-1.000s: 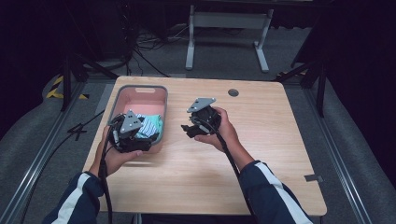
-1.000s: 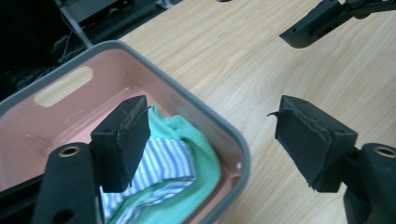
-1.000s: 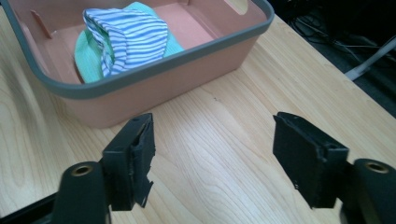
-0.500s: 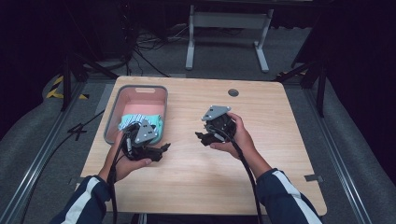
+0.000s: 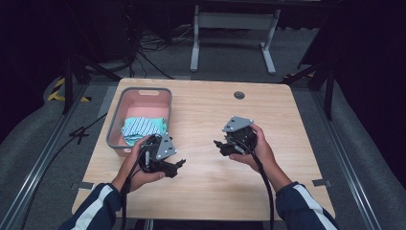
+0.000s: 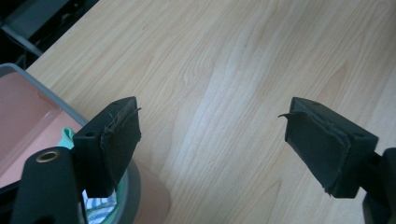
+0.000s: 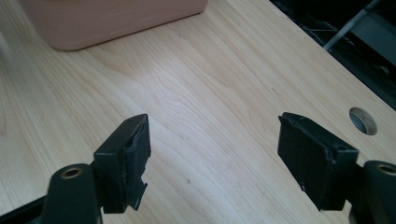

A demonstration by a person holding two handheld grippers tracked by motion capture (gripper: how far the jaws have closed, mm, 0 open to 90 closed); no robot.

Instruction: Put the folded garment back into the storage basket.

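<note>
Striped cloth (image 5: 141, 128) lies bunched in the pink basket (image 5: 143, 92), long axis crosswise.

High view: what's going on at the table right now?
A person holds a hand-held gripper in each hand over the wooden table. The left hand-held gripper is just off the near corner of the pink bin, where a striped cloth lies folded. Its jaws have just been opening, with nothing between them. The right hand-held gripper is over bare wood, open and empty too.

Cloth (image 5: 142, 128) in bin (image 5: 143, 92) (table's (image 5: 268, 187) left)
</note>
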